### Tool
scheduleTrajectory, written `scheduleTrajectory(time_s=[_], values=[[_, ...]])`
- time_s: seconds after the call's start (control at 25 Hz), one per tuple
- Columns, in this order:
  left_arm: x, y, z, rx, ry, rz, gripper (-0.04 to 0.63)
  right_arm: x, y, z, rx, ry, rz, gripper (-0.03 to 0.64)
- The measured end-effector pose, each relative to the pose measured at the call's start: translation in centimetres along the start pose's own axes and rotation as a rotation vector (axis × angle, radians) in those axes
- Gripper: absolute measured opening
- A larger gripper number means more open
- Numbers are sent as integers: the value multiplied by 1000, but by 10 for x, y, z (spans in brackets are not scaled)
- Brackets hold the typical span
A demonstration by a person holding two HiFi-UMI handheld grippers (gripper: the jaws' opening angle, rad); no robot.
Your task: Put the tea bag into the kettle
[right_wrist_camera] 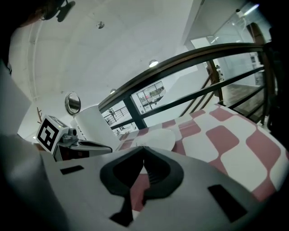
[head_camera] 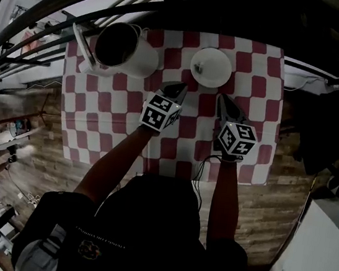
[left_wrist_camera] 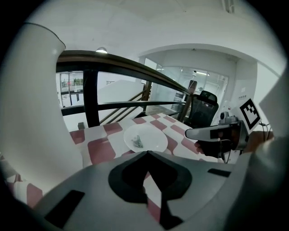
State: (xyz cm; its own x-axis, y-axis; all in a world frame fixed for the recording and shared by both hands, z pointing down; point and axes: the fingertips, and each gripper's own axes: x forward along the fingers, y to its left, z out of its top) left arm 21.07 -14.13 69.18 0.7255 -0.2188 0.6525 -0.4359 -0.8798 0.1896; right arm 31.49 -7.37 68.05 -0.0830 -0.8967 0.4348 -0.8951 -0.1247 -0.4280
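A white kettle point(head_camera: 122, 47) with its dark mouth uncovered stands at the table's back left and fills the left of the left gripper view as a white wall point(left_wrist_camera: 31, 113). To its right is a white plate point(head_camera: 216, 69) with a small greenish tea bag point(left_wrist_camera: 137, 142) on it. My left gripper point(head_camera: 181, 88) hovers just short of the plate, shut and empty, with the kettle close on its left. My right gripper point(head_camera: 220, 97) hangs beside it, also shut with nothing in it, pointing toward the plate point(right_wrist_camera: 156, 137) and the kettle point(right_wrist_camera: 92, 122).
The red and white checked cloth point(head_camera: 115, 124) covers a small table over a wooden floor point(head_camera: 52, 165). A dark curved railing point(head_camera: 63, 4) runs behind the table's back and left sides. A black office chair point(left_wrist_camera: 203, 108) stands beyond the right edge.
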Motion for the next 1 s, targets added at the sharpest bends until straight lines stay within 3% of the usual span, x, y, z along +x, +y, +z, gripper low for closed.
scheduleTrajectory(time_s=[0.4, 0.48, 0.6, 0.96, 1.0], values=[[34, 14, 15, 53, 14, 12, 5, 20, -11, 5, 7, 13, -8, 12], [42, 14, 21, 59, 28, 4, 124, 22, -13, 6, 8, 14, -8, 12], [55, 15, 30, 58, 50, -10, 174, 27, -15, 7, 8, 18, -11, 12], [84, 24, 28, 84, 117, -2, 177, 36, -28, 8, 23, 33, -24, 12], [84, 25, 29, 99, 116, 9, 143, 36, -28, 9, 22, 32, -23, 12]])
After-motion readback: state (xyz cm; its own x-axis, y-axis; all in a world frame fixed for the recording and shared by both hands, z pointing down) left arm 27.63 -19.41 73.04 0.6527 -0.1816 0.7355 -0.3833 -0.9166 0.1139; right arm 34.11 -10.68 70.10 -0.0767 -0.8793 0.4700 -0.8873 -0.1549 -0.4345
